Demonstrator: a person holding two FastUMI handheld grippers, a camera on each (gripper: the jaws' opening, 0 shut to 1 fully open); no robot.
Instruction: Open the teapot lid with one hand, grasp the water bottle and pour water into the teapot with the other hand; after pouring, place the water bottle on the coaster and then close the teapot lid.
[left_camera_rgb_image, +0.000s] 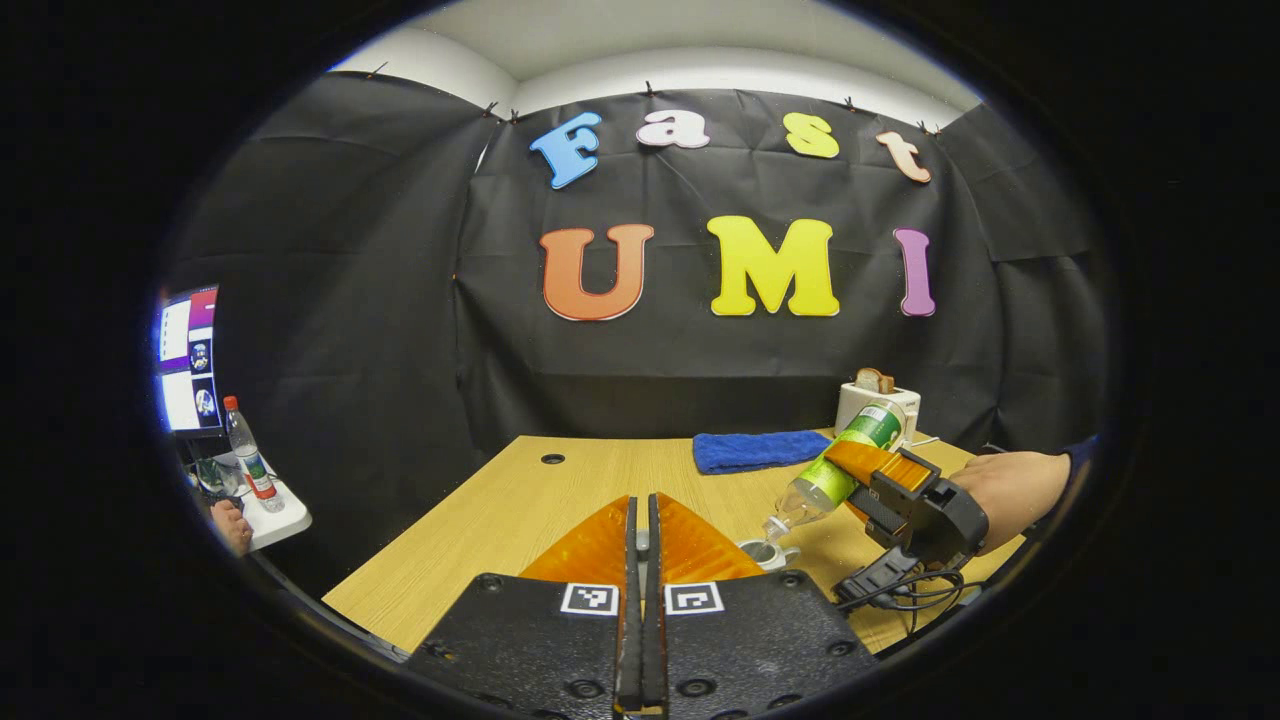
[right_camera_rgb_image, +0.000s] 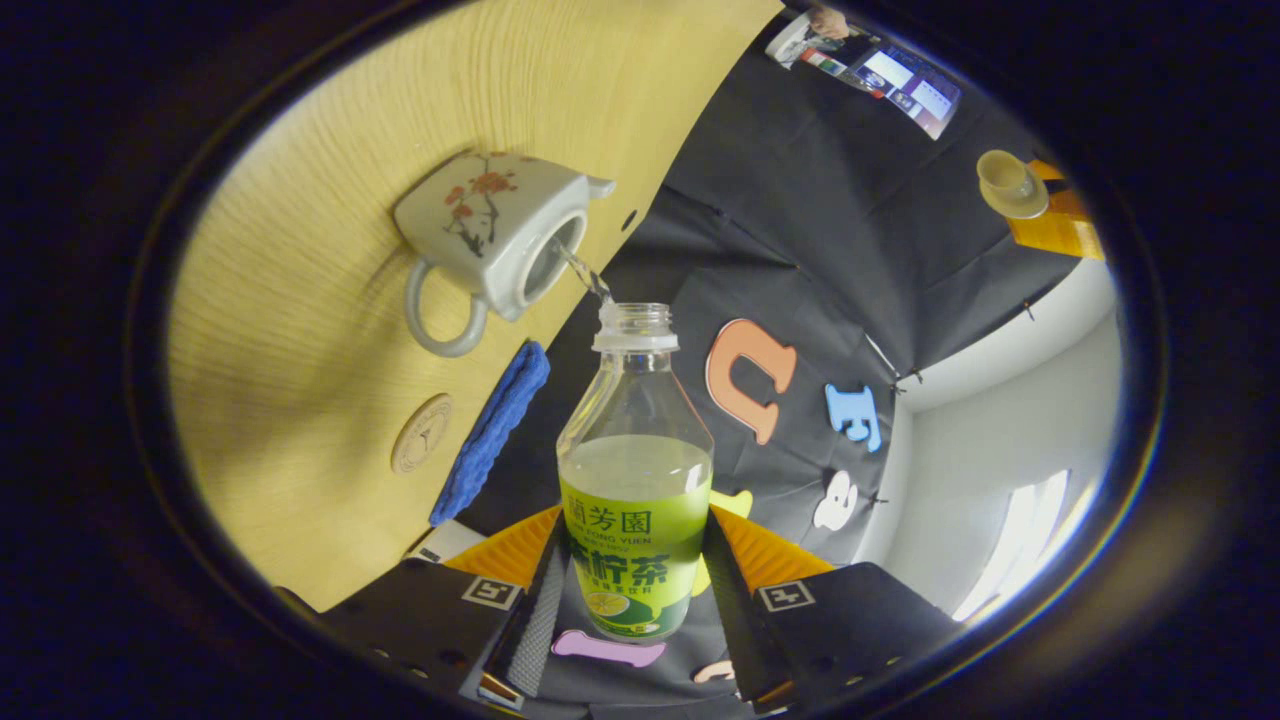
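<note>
Green-labelled water bottle (right_camera_rgb_image: 634, 470) clamped in right gripper (right_camera_rgb_image: 634, 590); left gripper (left_camera_rgb_image: 641, 560) nearly closed.

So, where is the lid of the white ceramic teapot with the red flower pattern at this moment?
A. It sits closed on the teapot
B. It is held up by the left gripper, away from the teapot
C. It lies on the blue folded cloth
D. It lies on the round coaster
B: in the right gripper view the pale round lid is at the left gripper's fingers, far from the open white ceramic teapot.
</note>
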